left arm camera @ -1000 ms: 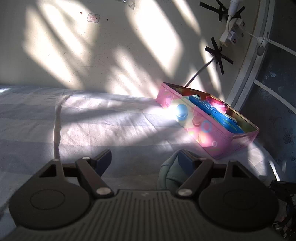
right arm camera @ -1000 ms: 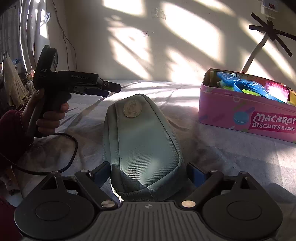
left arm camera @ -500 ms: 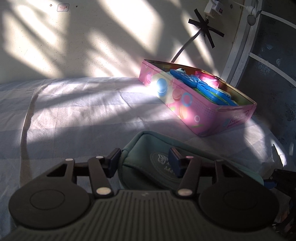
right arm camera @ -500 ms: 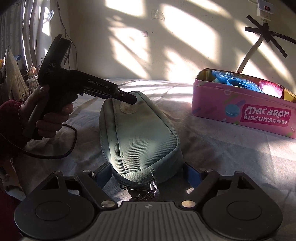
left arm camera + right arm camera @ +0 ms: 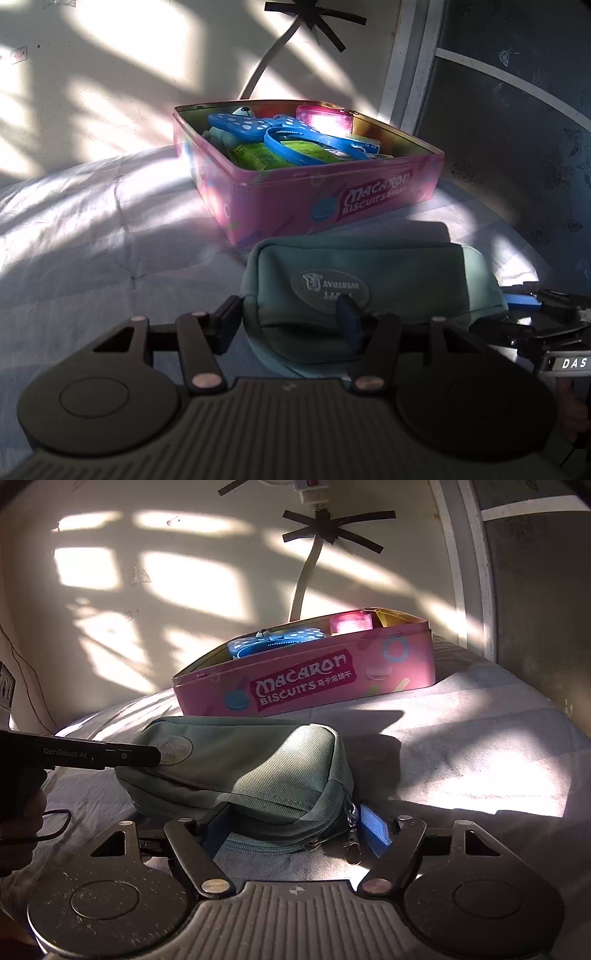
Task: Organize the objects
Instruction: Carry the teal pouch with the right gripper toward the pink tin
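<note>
A teal zip pouch [image 5: 369,280] lies on the white bedsheet, just in front of an open pink Macaron Biscuits tin [image 5: 332,199]. My left gripper [image 5: 291,325] straddles the pouch's left end, its fingers pressed into the fabric. My right gripper [image 5: 295,827] straddles the pouch's [image 5: 243,771] other end, by the zipper pulls, with its fingers on both sides of it. The tin [image 5: 306,686] holds blue bands and green packets.
A cream wall with a taped cable [image 5: 306,583] stands behind the tin. A white window frame [image 5: 410,62] and dark patterned panel are to the right. The bed edge drops off at the right.
Both grippers have closed in on the pouch's two ends. The pouch has turned and moved close to the pink tin.
</note>
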`<state>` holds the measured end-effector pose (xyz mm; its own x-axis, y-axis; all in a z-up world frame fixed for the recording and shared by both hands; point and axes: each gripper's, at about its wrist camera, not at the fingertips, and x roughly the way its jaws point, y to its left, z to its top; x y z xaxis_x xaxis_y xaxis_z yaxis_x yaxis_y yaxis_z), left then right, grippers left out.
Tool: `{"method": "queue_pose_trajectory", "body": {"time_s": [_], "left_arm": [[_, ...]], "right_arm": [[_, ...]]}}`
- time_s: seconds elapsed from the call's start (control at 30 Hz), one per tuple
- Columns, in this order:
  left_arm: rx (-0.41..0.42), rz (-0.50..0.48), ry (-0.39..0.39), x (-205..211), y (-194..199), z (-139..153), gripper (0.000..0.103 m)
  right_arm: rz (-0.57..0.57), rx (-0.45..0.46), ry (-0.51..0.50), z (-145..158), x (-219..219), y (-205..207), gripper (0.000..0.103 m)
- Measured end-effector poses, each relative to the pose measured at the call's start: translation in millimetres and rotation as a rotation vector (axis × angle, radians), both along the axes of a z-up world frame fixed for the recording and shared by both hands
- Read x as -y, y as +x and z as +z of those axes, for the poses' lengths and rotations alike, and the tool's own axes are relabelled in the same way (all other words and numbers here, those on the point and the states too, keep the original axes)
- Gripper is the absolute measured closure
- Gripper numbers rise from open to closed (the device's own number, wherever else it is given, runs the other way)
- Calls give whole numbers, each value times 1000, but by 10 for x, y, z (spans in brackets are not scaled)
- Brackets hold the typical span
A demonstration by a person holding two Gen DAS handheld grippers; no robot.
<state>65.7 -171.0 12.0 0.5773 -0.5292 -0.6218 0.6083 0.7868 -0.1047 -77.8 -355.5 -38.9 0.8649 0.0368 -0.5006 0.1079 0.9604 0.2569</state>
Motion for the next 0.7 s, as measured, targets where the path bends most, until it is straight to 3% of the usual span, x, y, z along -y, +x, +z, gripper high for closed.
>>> {"method": "queue_pose_trajectory", "body": {"time_s": [0.23, 0.37, 0.5, 0.57, 0.7], "left_arm": [[26, -13, 51, 281, -71, 27, 45], [28, -68, 92, 492, -113, 31, 45], [74, -89, 131, 634, -187, 10, 45], [85, -91, 140, 650, -190, -2, 44], [182, -105, 191, 689, -323, -7, 43]], "right_arm": [[-36, 10, 13, -46, 185, -103, 33], [-62, 23, 117, -42, 363, -184, 20], [-77, 46, 224, -64, 485, -266, 17], [-78, 48, 207, -69, 448, -277, 18], [-106, 25, 56, -62, 300, -265, 28]]}}
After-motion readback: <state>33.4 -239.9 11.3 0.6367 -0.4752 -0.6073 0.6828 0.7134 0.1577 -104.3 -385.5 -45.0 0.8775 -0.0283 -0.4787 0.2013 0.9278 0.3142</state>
